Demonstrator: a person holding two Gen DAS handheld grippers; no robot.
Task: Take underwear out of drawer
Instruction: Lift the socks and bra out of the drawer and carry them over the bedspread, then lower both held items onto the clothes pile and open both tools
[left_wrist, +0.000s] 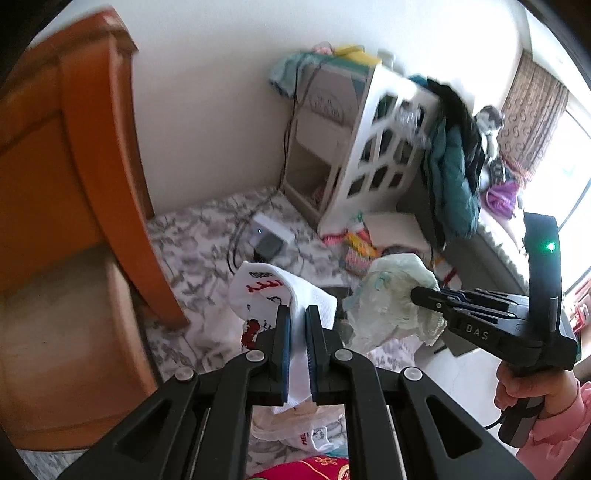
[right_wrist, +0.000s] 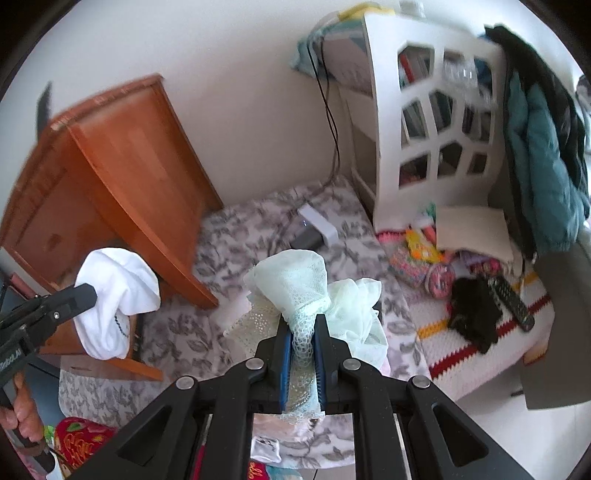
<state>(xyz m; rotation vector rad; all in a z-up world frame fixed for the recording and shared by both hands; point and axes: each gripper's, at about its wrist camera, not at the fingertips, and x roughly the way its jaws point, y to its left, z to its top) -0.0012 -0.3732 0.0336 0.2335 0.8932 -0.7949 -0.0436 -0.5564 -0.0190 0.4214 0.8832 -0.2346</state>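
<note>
The wooden cabinet (right_wrist: 110, 177) stands left of the lattice shelf (right_wrist: 436, 122), the bed (right_wrist: 258, 229) between them; a jacket (right_wrist: 543, 158) hangs at the shelf's right.

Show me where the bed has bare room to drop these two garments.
Free: floral sheet between the wooden nightstand and white shelf, short of the charger. Crowded: crochet blanket with toys, black cloth, remote.

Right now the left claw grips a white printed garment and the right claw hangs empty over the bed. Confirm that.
Not quite. The right claw is not empty: the right wrist view shows it shut on a pale green lace garment. The left claw does grip the white printed garment.
</note>
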